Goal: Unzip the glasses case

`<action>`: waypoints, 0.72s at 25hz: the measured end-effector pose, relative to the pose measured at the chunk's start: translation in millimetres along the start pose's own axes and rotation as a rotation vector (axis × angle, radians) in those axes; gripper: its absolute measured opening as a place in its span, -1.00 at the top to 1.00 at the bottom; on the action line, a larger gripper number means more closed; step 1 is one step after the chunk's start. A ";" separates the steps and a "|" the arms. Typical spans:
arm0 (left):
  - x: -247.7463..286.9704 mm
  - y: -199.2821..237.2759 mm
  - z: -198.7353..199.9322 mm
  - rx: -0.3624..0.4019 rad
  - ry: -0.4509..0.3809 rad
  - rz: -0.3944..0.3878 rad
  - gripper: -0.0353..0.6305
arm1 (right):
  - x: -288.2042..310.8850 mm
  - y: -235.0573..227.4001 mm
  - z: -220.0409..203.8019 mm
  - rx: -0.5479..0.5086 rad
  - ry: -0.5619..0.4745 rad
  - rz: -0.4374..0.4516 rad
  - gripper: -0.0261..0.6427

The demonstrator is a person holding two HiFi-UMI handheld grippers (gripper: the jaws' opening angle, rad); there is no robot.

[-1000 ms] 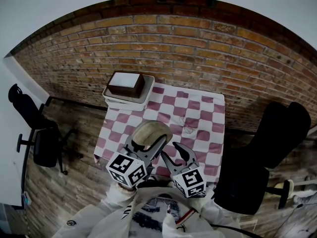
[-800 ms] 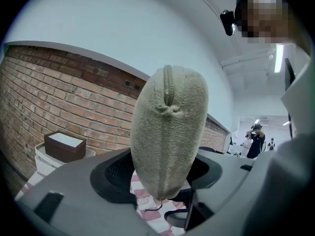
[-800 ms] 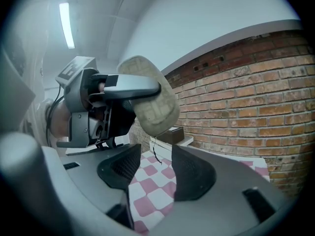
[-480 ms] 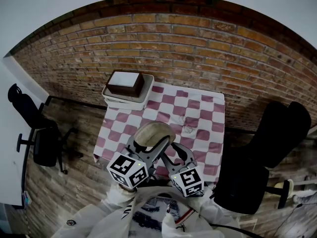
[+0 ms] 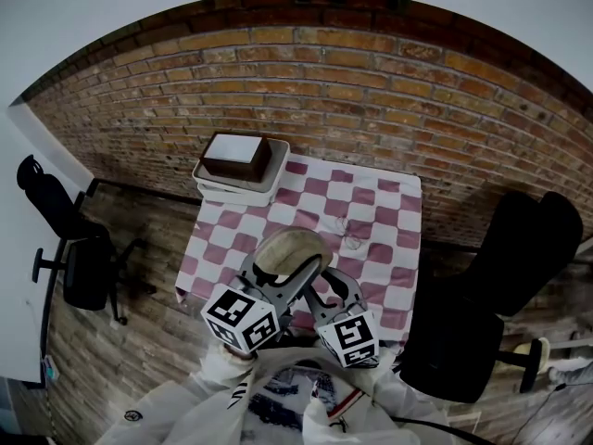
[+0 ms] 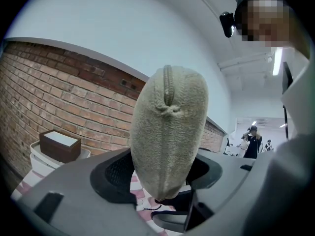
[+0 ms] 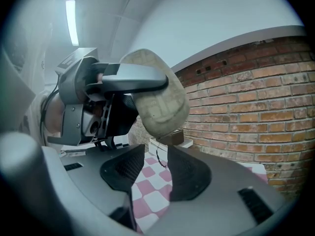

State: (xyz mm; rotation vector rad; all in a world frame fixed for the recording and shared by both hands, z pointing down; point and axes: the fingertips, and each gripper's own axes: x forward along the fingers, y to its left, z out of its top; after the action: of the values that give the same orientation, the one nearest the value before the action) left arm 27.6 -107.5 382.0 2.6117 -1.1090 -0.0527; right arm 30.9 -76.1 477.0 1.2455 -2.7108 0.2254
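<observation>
Glasses case (image 5: 289, 248), beige and woven, is raised above the checked bench (image 5: 394, 216), clamped round its lower part by the left tool (image 6: 162, 173). The right tool (image 7: 155, 152) sits just under the case's end. Its jaws are narrow but apart and have just been closing, with a thin dark cord (image 7: 158, 156) dangling between them, not pinched

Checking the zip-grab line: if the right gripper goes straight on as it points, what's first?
Probably the dark pull cord hanging under the glasses case; it dangles between the right gripper's jaws, which have just been closing but aren't pinching it. Depth is unclear.
</observation>
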 end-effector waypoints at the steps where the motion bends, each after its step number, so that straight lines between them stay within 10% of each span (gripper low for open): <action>1: 0.3 -0.8 0.4 0.000 0.000 -0.002 0.04 | 0.1 0.2 0.0 -0.002 0.001 0.001 0.47; 18: 3.7 -7.8 -3.2 -0.010 0.009 -0.017 0.04 | -2.7 1.1 -4.4 -0.016 0.011 0.005 0.68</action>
State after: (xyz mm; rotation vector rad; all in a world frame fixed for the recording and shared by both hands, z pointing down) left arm 36.0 -104.1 383.2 2.6100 -1.0804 -0.0507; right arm 32.1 -72.5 480.7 1.2303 -2.7014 0.2100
